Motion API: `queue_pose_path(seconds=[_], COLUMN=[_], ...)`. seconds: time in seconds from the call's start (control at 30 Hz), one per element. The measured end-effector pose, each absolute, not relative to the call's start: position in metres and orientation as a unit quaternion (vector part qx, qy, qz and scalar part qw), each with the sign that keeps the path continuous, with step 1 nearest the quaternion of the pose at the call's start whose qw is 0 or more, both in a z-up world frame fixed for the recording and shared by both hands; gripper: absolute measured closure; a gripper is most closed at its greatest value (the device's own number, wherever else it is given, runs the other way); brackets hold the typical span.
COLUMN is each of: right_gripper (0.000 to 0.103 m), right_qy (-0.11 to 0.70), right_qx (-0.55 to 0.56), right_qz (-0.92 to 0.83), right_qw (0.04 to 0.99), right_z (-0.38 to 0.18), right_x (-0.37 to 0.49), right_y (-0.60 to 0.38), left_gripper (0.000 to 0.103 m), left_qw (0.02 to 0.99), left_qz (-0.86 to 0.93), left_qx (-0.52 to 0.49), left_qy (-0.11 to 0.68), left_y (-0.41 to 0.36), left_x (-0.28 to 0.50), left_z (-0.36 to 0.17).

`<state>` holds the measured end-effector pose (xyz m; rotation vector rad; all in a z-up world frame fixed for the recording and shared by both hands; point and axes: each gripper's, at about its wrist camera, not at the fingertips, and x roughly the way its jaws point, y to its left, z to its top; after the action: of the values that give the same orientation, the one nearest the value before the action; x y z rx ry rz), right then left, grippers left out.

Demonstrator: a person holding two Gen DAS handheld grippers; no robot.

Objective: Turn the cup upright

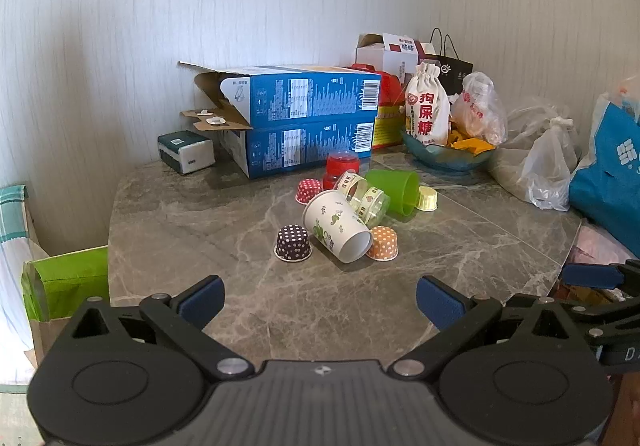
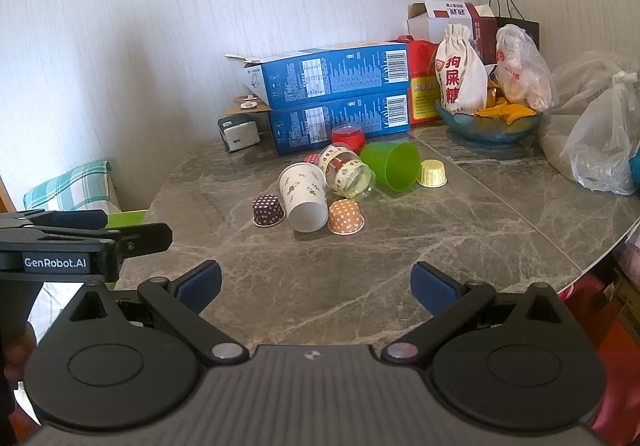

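**Two open grippers facing a cluster of tipped cups**

Spreading across both views is the grey marbled stone bench [image 1: 200,230], backed at the wall by two stacked blue cardboard boxes [image 1: 308,118] and, to the right, a blue glass bowl [image 1: 444,158] with a white drawstring bag.

Near the bench's middle lies the cluster. The green plastic cup [image 2: 394,165] lies on its side with its mouth toward the right front. The white printed paper cup [image 1: 338,226] also lies on its side, its long axis running from the base at the back left to the open mouth at the front right, facing the cameras. Two clear plastic cups with printed bands [image 2: 346,170] lie between them.

Around these sit small cupcake liners: a dark purple dotted one [image 1: 293,243] just left of the paper cup, an orange dotted one [image 1: 383,243] touching its mouth, a yellow one [image 2: 432,173] beside the green cup.

The left gripper [image 1: 320,302] and right gripper [image 2: 316,290] both hang near the front edge, jaws spread wide and empty. The paper cup lies straight ahead of both, well apart; neither looks clearly nearer.
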<state>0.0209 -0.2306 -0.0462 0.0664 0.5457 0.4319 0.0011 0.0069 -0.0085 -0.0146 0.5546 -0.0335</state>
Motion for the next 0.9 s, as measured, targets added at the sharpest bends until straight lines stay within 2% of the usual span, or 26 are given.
queue_pose_path(seconds=[0.9], right_gripper=[0.001], right_qy=[0.271], right_qx=[0.030], right_qz=[0.211], right_qw=[0.939], right_z=[-0.0472], right_x=[0.0207], right_y=[-0.2293], left_gripper=[0.000], left_qw=[0.962], left_qz=[-0.018], left_qx=[-0.007], left_qy=[0.273], left_y=[0.0049], left_x=[0.0003], left_z=[-0.0089])
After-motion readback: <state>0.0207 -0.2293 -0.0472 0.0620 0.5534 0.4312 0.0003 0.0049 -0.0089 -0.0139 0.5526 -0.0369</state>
